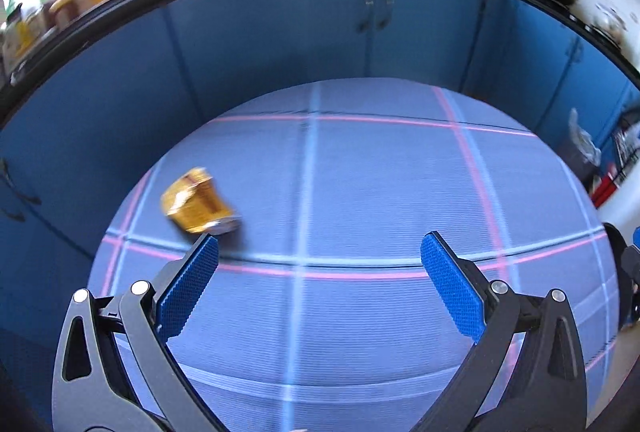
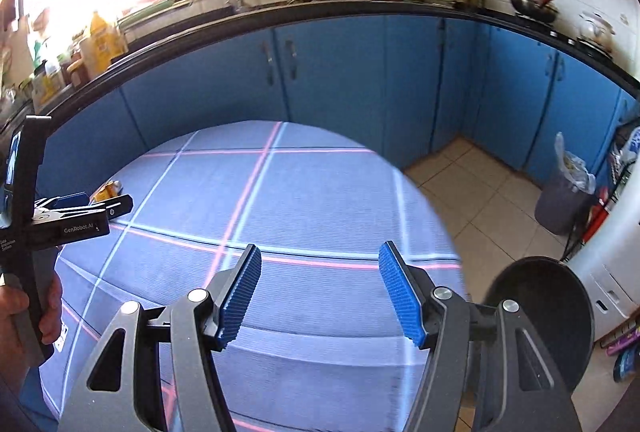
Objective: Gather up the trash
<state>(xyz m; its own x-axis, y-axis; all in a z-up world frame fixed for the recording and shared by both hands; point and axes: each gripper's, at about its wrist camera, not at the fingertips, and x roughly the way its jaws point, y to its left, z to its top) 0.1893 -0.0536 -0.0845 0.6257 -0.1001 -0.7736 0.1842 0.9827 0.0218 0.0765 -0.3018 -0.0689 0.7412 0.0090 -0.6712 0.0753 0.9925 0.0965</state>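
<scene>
Blue kitchen cabinets (image 2: 336, 80) under a black countertop (image 2: 360, 8) ring a round table covered in a blue-grey ribbed cloth crossed by pink and pale-blue stripes (image 1: 360, 192). I hold a black two-finger gripper with blue ribbed pads in each hand. My left gripper (image 1: 319, 252) hangs over the cloth with its jaws spread wide and nothing between them. A crumpled gold foil wrapper (image 1: 198, 202) (blurred, its print unreadable) lies on the cloth just beyond the tip of the left finger (image 1: 208, 252); I cannot tell whether they touch. My right gripper (image 2: 320, 264) also stands apart and empty above the table's near edge. A dark grey bin lined with a clear plastic bag (image 2: 564, 200) stands on the beige tiled floor (image 2: 472, 192) to the right, well apart from the wrapper.
</scene>
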